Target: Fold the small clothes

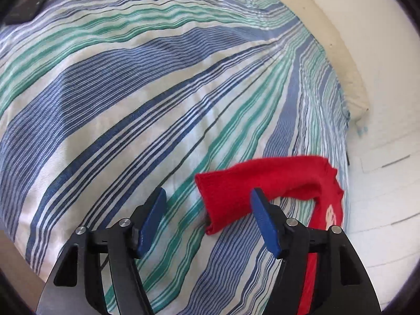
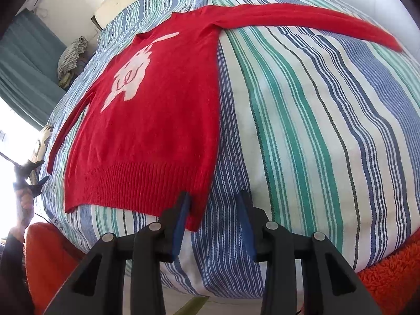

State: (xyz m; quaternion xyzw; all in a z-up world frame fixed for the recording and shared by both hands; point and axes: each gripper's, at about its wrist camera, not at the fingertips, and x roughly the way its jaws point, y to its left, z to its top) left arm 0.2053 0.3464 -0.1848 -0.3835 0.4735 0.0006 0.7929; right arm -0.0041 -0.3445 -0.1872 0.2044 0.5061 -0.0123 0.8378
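While the sweater [image 2: 147, 120] lies flat on the bed [image 2: 302, 131] for folding, the left gripper [image 1: 207, 220] gapes empty beside its sleeve [image 1: 262, 181]; the right gripper [image 2: 212, 225] stands part-open, empty, at its hem corner.

No words, numbers, labels or brand names can be read in either view. The only mark of that kind is a white knitted figure on the chest of the red sweater [image 2: 147, 120], seen from the right wrist view; it is a picture, with a few thin red curved lines inside it that spell nothing legible. In the left wrist view a scrap of the same white motif shows, too partial to read.
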